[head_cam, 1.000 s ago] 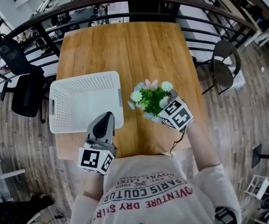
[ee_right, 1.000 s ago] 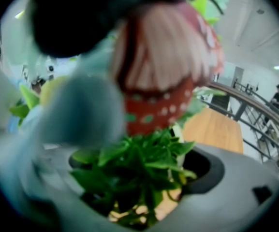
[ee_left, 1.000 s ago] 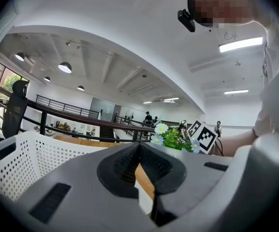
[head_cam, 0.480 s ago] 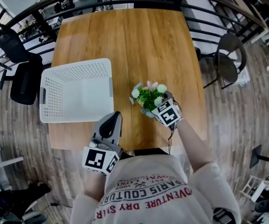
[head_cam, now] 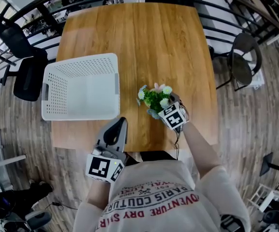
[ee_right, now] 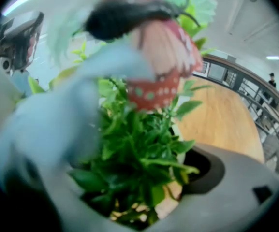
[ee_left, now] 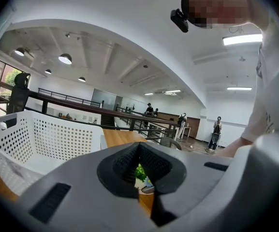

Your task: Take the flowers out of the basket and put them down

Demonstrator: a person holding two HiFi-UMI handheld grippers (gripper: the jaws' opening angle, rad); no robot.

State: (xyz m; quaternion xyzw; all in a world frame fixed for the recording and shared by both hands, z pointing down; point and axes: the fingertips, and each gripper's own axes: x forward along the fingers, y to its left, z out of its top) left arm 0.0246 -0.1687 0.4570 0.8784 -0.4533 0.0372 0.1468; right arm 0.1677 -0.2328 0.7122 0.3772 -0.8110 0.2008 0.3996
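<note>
Flowers [head_cam: 154, 98]: a small bunch of dense green leaves with pale blue, white and pink blooms on top. A red dotted bloom shows close to the lens in the right gripper view. We note the bunch clear of the basket [head_cam: 79, 58], just to its right, over the near part of the table [head_cam: 144, 37].

Right gripper [head_cam: 168, 111]: jaws closed on the leafy stems low down, bunch upright. We cannot tell whether the base touches the wood.

Left gripper [head_cam: 115, 129]: hangs at the near table edge, jaws pressed together, holding nothing.

We judge the lift-out done and the set-down in hand. Next move: lower until the base rests, part the jaws slowly, then draw back without catching leaves. The bunch looks light and top-heavy, so it may tip.
</note>
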